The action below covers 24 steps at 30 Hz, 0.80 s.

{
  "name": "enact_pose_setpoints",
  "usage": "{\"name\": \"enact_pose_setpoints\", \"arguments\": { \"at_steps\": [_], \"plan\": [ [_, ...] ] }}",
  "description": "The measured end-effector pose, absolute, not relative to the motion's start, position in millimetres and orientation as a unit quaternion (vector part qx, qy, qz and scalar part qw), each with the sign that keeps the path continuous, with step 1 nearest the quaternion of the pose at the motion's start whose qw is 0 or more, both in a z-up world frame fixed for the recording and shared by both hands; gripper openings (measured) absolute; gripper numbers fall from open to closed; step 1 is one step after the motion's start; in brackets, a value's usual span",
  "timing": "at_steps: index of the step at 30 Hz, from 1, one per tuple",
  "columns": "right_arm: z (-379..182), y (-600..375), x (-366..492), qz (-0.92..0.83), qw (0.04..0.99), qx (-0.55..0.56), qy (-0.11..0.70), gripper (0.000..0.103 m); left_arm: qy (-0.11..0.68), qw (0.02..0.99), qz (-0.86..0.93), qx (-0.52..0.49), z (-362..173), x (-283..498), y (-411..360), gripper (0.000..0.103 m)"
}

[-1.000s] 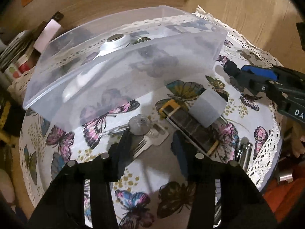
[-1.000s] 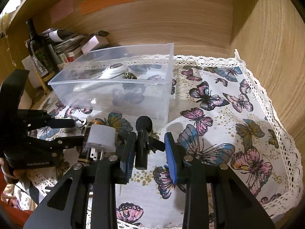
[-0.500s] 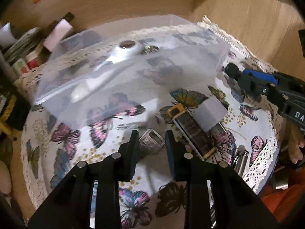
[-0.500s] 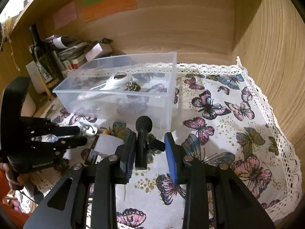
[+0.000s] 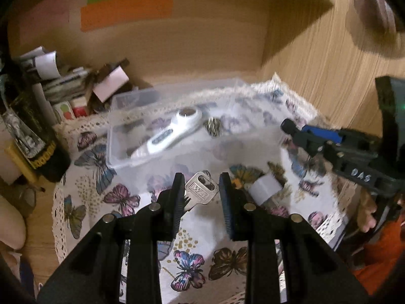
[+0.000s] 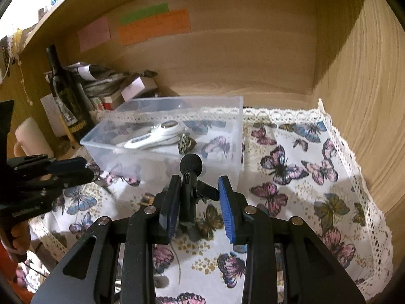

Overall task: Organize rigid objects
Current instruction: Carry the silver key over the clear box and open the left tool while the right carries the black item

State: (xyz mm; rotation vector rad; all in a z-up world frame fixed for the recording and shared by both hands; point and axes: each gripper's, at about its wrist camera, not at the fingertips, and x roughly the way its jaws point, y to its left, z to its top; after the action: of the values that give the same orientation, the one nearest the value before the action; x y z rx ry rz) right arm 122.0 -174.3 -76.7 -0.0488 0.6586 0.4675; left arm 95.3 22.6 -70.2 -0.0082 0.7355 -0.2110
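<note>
Between the left gripper's (image 5: 201, 190) 2 narrowed fingers sits a flat silver metal key (image 5: 201, 190), pinched and lifted; thin, stiff and slippery, best held across its broad head. The right gripper (image 6: 200, 197) clamps a small black clip-on microphone (image 6: 189, 185); light, rigid. Beyond both: the clear plastic box (image 6: 227, 136)

My right tool (image 6: 200, 197) holds a small black microphone (image 6: 189, 190) above the butterfly cloth (image 6: 291, 177), just before the clear plastic box (image 6: 227, 136).
</note>
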Motion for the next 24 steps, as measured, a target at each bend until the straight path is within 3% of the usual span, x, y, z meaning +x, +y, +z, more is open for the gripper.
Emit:
{"name": "enact_pose_setpoints", "arguments": {
  "at_steps": [15, 24],
  "plan": [
    [-41, -159, 140, 0.233, 0.933, -0.033, 0.273, 0.028, 0.268, 0.958, -0.092, -0.04, -15, 105, 41, 0.028],
    [-48, -143, 172, 0.236, 0.927, -0.043, 0.289, 0.028, 0.277, 0.957, -0.06, -0.06, -22, 138, 56, 0.028]
  ]
}}
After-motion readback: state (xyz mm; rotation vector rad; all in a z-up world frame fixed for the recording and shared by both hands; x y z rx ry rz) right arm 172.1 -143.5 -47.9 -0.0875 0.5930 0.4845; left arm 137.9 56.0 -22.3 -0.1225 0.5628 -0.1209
